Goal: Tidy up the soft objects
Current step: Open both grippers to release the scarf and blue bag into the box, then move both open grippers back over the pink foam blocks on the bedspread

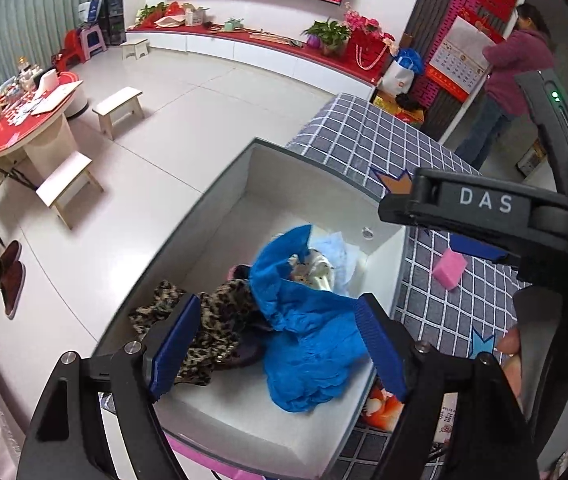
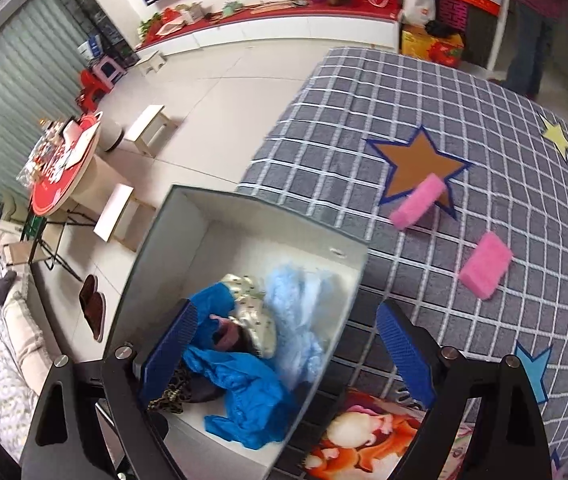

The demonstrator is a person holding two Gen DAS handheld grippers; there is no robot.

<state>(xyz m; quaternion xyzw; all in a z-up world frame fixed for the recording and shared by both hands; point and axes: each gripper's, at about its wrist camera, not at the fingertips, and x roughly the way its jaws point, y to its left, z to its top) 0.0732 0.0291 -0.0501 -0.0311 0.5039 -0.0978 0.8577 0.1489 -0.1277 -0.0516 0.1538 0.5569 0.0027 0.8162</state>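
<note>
The white box (image 2: pixel 358 276) sits at the edge of the checked cloth (image 2: pixel 464 120), and it serves as the landmark here: the soft things are gathered inside it so they stay together instead of lying loose on the cloth. In the box lie a bright blue cloth (image 2: pixel 243 392), a pale blue fluffy piece (image 2: pixel 304 312) toward the box's far wall, a spotted cream item (image 2: pixel 257 320) between the two, and a leopard-print fabric (image 1: pixel 219 312) at the near left corner. They are heaped, not folded, which suits a sorting job where only the container matters.

The right gripper (image 2: pixel 284 356) hangs above the box with its jaws spread wide and nothing between the pads; one finger is over the box's interior, the other outside the box's right wall, over the checked cloth. The left gripper (image 1: pixel 279 344) is also wide and empty, poised over the near half of the box, with the bright blue cloth showing beneath its gap; whether the pads brush that cloth is hard to tell through the fisheye.

Two pink sponges (image 2: pixel 486 266) remain outside the box, to its right on the checked cloth, well apart from either gripper. I judge these are the likely next items, and the right gripper is the nearer one for reaching them.
</note>
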